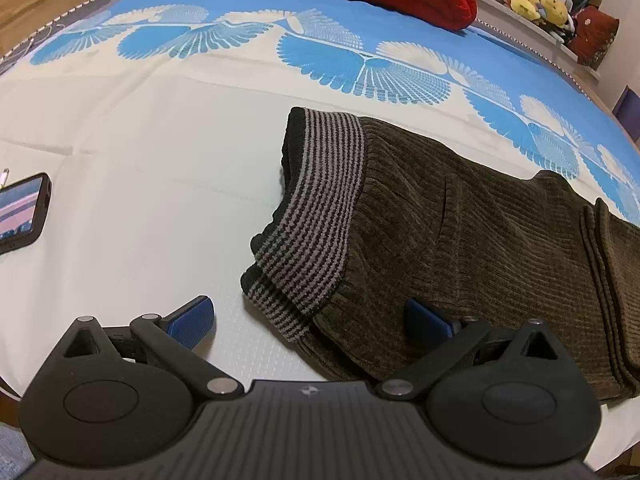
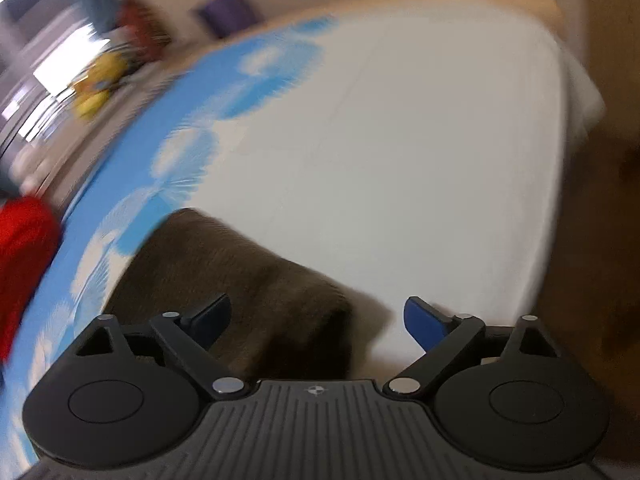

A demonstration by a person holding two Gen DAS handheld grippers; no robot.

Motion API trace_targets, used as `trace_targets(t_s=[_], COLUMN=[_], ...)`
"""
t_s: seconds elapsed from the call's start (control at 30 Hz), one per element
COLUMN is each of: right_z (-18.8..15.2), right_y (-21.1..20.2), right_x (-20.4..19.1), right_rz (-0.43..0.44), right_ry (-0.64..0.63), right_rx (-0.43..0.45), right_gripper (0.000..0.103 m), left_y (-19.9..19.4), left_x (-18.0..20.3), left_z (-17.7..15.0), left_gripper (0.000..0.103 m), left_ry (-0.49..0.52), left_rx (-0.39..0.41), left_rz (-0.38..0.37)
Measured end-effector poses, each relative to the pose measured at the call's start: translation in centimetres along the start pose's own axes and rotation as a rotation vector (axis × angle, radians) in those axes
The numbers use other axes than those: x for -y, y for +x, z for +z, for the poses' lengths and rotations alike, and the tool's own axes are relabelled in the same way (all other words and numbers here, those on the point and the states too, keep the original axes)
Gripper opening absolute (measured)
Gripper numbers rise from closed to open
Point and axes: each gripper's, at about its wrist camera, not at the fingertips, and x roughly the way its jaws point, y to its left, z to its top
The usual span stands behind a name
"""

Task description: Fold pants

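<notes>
Status check, fold pants. I see the pants (image 1: 460, 240) lying on the bed (image 1: 140, 184), on the white part of the sheet toward its near edge, with the blue-patterned band of the sheet beyond them. They are brown ribbed fabric with a grey-and-black striped waistband (image 1: 308, 220). The waistband end looks doubled over on itself, and stacked layer edges show at the right side of the left wrist view, so I judge at least one fold is already in. I cannot see the leg ends in that view, so I cannot say how many folds are done.

My left gripper (image 1: 310, 318) hangs over the near edge of the pants by the waistband corner. Its jaws stand wide apart: one blue pad (image 1: 192, 320) is over bare sheet, the other is over the brown fabric. The fabric lies flat beneath them; I judge nothing is gripped.

My right gripper (image 2: 318, 318) is spread wide too. The right wrist view is smeared, but I make out a squared end of the pants (image 2: 240, 292) under and between the jaws, with white sheet running on to the far corner of the bed. Neither pad presses on cloth, so this hand has hold of nothing.

Judgement: pants partly folded, both hands free. Left to do, probably: one more fold to a compact bundle, then smoothing. A phone (image 1: 22, 212) lies near the left edge of the bed, well apart from the pants.
</notes>
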Motion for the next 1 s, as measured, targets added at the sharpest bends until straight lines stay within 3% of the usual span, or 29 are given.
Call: trace_targets(t_s=[0.13, 0.3, 0.47, 0.63, 0.73, 0.87, 0.93, 1.0], right_z=[-1.2, -4.2, -7.2, -9.3, -11.0, -13.7, -14.7, -14.6], right_y=[-1.1, 0.0, 0.7, 1.4, 2.4, 5.3, 6.7, 6.7], right_x=[-4.6, -10.0, -15.6, -21.0, -23.9, -25.9, -26.2, -26.0], right_rz=[0.101, 0.289, 0.382, 0.437, 0.431, 0.305, 0.245, 0.255], right_ry=[-0.282, -0.516, -0.670, -0.768, -0.843, -0.991, -1.046, -1.055], right_rx=[0.038, -0.101, -0.169, -0.161, -0.156, -0.149, -0.160, -0.127], right_gripper=[0.090, 0.079, 0.078, 0.078, 0.077, 0.077, 0.056, 0.038], left_y=[-0.3, -1.5, -1.3, -1.7, -1.4, -0.5, -0.3, -0.2], left_x=[-0.1, -1.3, -2.9, -2.9, -2.8, -2.8, -2.9, -3.1], left_z=[0.2, 1.0, 1.7, 2.0, 2.0, 2.2, 2.3, 2.4], left_gripper=[0.103, 0.103, 0.103, 0.103, 0.103, 0.103, 0.103, 0.103], left_ry=[0.001, -0.029, -0.080, -0.076, -0.071, -0.076, -0.075, -0.078], left_rx=[0.020, 0.106, 0.078, 0.100, 0.086, 0.054, 0.050, 0.046], left_rz=[0.010, 0.077, 0.039, 0.025, 0.017, 0.000, -0.004, -0.009])
